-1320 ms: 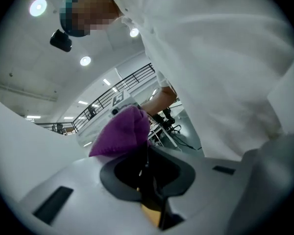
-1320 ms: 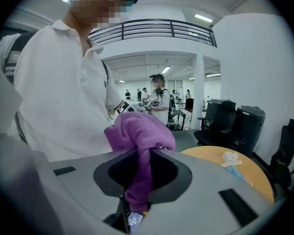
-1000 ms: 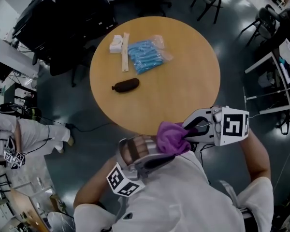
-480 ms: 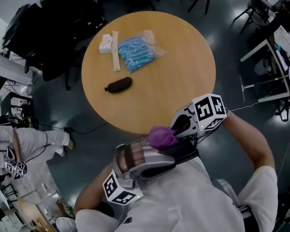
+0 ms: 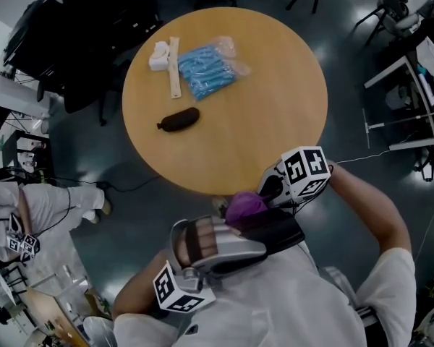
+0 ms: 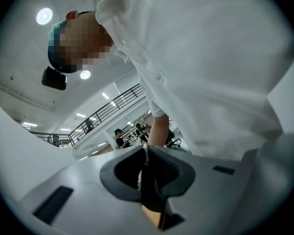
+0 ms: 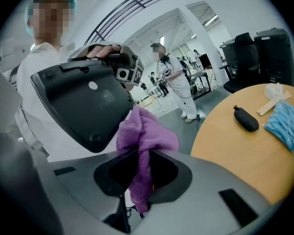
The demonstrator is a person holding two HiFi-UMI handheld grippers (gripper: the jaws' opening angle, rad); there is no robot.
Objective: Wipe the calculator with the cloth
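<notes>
A black calculator (image 5: 278,230) is held close to the person's chest, with my left gripper (image 5: 252,246) shut on one end of it. In the left gripper view it shows edge-on as a thin dark slab (image 6: 150,192) between the jaws. My right gripper (image 5: 273,192) is shut on a bunched purple cloth (image 5: 244,207), which lies against the calculator's far edge. The right gripper view shows the cloth (image 7: 146,140) sticking up from the jaws, beside the calculator's plain back (image 7: 81,102). The left gripper (image 7: 121,65) is behind it.
The round wooden table (image 5: 275,107) lies ahead of both grippers. On its far left side are a black pouch (image 5: 179,119), a blue packet (image 5: 208,74), a pale flat stick (image 5: 175,67) and a small white object (image 5: 159,55). Chairs and desks ring the table.
My right gripper has rolled and come down with the cloth, from beside the calculator to against its edge. The left gripper and calculator have lifted slightly.
</notes>
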